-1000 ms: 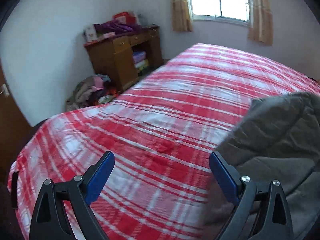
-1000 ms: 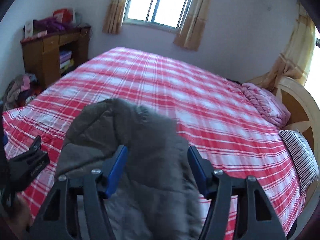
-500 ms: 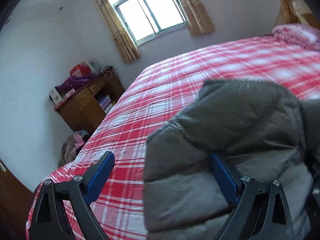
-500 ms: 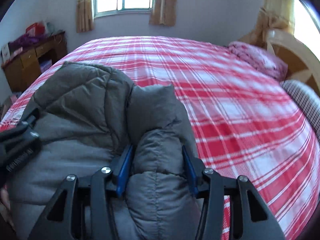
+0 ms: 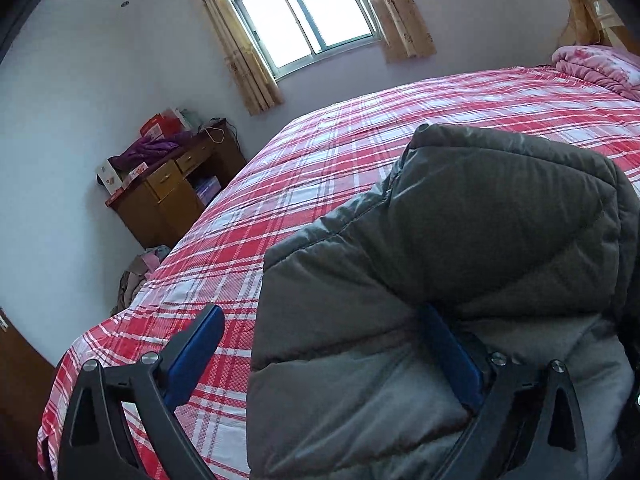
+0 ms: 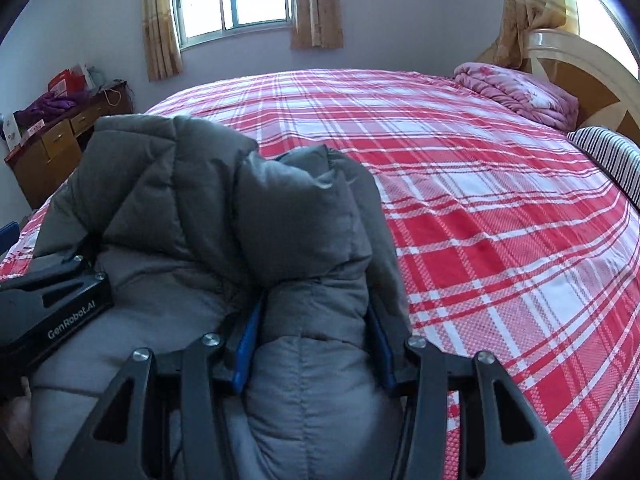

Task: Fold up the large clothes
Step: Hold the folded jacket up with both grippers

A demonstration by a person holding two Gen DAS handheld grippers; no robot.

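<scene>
A grey puffy jacket (image 5: 460, 248) is bunched at the near edge of the red plaid bed (image 5: 320, 184). My left gripper (image 5: 320, 360) is open wide; its left finger is over the bedsheet and its right finger (image 5: 452, 356) is pressed into a fold of the jacket. In the right wrist view my right gripper (image 6: 312, 348) is shut on a thick fold of the grey jacket (image 6: 200, 200). The left gripper's black body (image 6: 56, 304) shows at the left of that view, resting against the jacket.
A wooden desk (image 5: 172, 196) piled with clothes and boxes stands by the far left wall, with a heap of clothes (image 5: 136, 272) on the floor beside it. A pink quilt (image 6: 516, 92) and a striped pillow (image 6: 608, 160) lie by the headboard (image 6: 580, 68).
The right gripper has closed on a fold of the jacket. The left gripper has swung right, from over the bare sheet to against the jacket. The jacket now sits bunched higher.
</scene>
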